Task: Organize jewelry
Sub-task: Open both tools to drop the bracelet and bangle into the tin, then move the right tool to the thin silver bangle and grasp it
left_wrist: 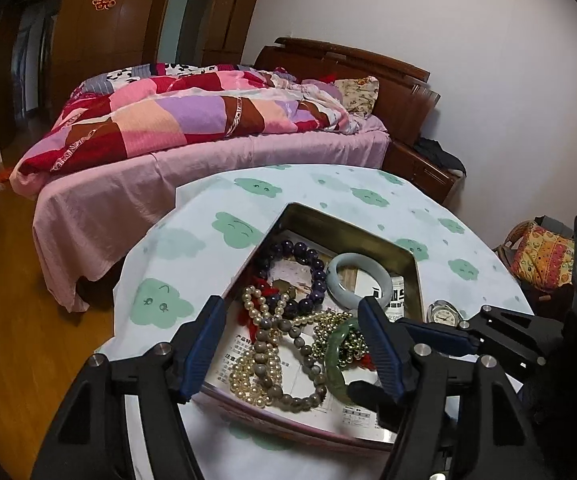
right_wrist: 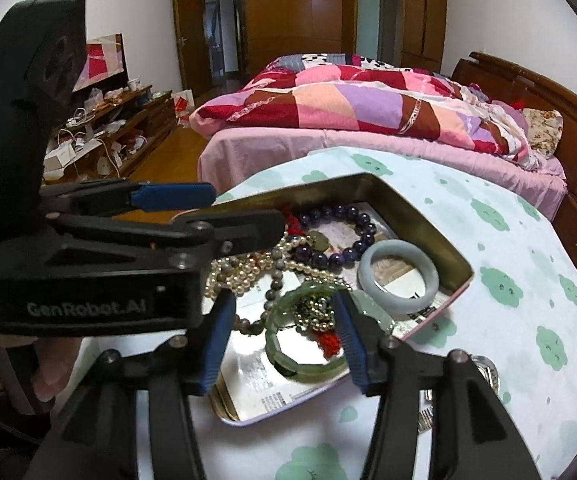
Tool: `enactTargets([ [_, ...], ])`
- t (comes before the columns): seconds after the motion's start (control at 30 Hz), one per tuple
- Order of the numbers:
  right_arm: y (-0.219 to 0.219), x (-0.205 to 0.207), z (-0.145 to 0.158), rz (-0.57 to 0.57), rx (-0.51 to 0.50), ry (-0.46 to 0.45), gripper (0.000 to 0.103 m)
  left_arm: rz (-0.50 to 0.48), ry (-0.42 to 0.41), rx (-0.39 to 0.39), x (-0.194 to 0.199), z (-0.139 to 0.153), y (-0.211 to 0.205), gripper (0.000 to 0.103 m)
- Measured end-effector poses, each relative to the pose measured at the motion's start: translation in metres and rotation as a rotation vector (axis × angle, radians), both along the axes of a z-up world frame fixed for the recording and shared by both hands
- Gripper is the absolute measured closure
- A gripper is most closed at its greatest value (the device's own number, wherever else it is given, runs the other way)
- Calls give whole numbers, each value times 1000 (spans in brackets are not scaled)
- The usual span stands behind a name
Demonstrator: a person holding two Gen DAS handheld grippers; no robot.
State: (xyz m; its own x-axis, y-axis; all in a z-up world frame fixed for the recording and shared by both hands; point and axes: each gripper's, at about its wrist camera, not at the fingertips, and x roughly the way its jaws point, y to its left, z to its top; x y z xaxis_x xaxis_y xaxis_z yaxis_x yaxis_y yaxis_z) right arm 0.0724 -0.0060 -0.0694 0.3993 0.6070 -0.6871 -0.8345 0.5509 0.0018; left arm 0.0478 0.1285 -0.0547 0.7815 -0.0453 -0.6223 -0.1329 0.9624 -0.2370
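Covering the round table (left_wrist: pixel 328 192), a cloud-print cloth (right_wrist: pixel 528 288) faces the bed (left_wrist: pixel 192 184).

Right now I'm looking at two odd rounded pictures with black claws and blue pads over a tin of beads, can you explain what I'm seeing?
Those claws are two hand-held tools, each carried by a person, each with a wide-angle camera looking along its fingers. One picture is from the left tool, the other from the right tool. Both are open and hold nothing. Below them, on a round table with a cloud-print cloth, sits an open tin holding a purple bead bracelet, a pale bangle, a green bangle and pearl strands. A small watch lies beside the tin.
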Motion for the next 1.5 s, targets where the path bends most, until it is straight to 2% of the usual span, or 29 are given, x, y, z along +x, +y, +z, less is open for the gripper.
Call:
enactTargets([
  [0.23, -15, 4, 3, -46, 15, -4, 44, 42, 12, 8, 1, -4, 4, 34],
  [0.4, -40, 16, 2, -128, 3, -4, 41, 48, 8, 38, 0, -3, -1, 34],
  [0.57, -69, 36, -5, -266, -21, 14, 27, 39, 23, 57, 1, -7, -10, 34],
  [0.63, -77, 47, -10, -330, -43, 26, 15, 39, 30, 63, 2, -8, -12, 34],
  [0.7, -78, 55, -14, -360, -63, 45, 13, 40, 33, 77, 2, -9, -14, 34],
  [1.07, -83, 80, -35, -417, -114, 137, 15, 24, 36, 88, 12, -8, -24, 32],
  [1.13, -83, 79, -39, -414, -129, 159, 31, 19, 36, 91, 13, -8, -26, 32],
  [1.17, -84, 77, -39, -410, -126, 152, 36, 17, 35, 92, 13, -8, -27, 32],
  [1.4, -100, 58, -25, -406, -75, 102, 37, -17, 19, 117, 13, -1, -42, 32],
  [1.5, -117, 55, -13, -440, -32, 76, 37, -77, 9, 135, 17, 3, -62, 32],
])
